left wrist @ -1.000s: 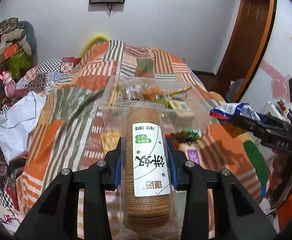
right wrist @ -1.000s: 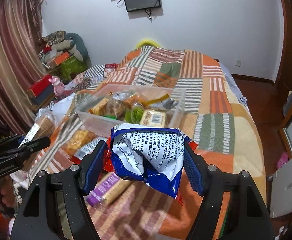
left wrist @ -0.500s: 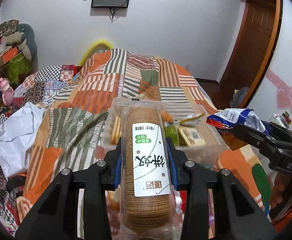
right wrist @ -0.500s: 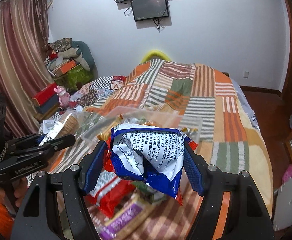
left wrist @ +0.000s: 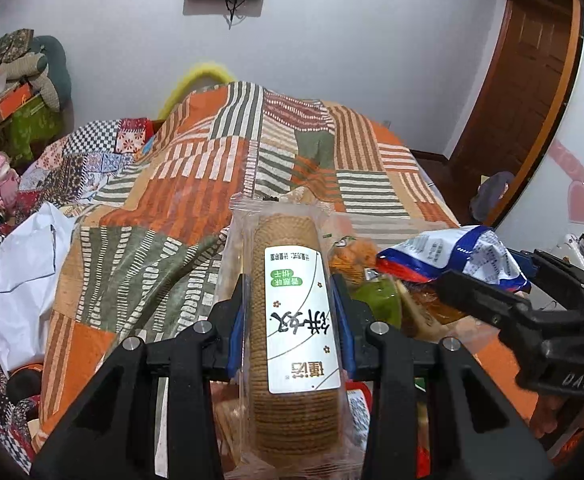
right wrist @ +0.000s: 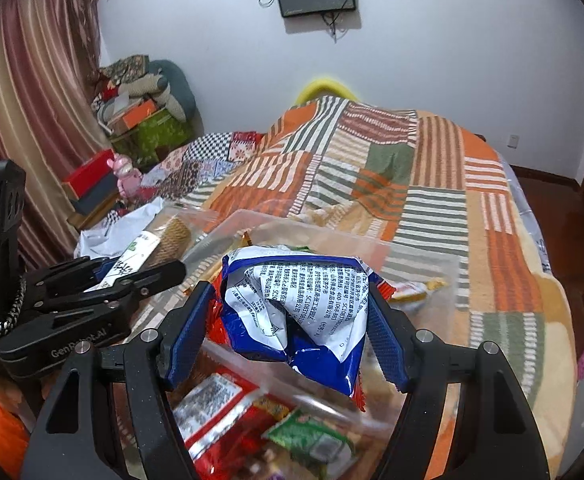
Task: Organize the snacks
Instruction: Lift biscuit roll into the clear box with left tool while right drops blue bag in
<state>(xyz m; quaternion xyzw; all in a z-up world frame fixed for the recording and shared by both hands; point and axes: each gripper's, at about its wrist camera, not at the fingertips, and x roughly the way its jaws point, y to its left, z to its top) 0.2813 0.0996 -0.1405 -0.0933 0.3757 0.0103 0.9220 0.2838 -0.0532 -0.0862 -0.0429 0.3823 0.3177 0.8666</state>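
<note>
My left gripper (left wrist: 292,320) is shut on a clear-wrapped roll of round brown biscuits (left wrist: 294,320) with a white label, held above the bed. My right gripper (right wrist: 288,320) is shut on a crumpled blue, white and red snack bag (right wrist: 296,304), held over a clear plastic bin (right wrist: 332,236) of mixed snacks. The right gripper and its bag (left wrist: 452,256) show at the right of the left wrist view. The left gripper and its biscuit roll (right wrist: 164,240) show at the left of the right wrist view.
The bin sits on a bed with an orange, green and white patchwork blanket (left wrist: 212,184). Loose snack packets (right wrist: 220,412) lie below my right gripper. A white plastic bag (left wrist: 16,268) lies at the left. Boxes and cushions (right wrist: 144,112) are stacked by the curtain.
Both grippers have moved forward and closer to the bin while keeping their loads. The bin now lies right under the right gripper, and the two grippers are nearer each other.
</note>
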